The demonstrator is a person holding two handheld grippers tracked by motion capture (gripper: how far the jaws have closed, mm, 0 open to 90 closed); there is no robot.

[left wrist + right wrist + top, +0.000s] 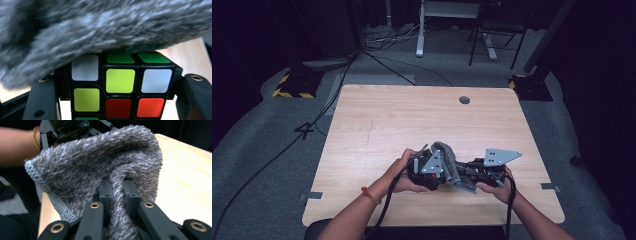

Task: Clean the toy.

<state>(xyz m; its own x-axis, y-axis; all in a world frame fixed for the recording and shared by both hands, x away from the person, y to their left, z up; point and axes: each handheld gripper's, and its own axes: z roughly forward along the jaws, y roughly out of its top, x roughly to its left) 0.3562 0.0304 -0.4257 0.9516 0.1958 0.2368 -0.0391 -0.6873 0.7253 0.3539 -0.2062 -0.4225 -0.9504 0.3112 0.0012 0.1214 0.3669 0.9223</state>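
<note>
left gripper (428, 172) is clamped on a puzzle cube (120, 85); right gripper (472, 175) is pinched on a fold of grey fleecy cloth (100, 170) draped over the cube, at the near middle of the table (377, 120). judgement: wipe best with the cube held steady and the cloth drawn taut across each face. no legible brand, label or writing.

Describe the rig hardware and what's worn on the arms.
Both claws, left and right, are black with brass-coloured rivets, each topped by a grey three-cornered plate. A black cable trails from each. Forearms are unsleeved; an orange band circles the left wrist.
</note>
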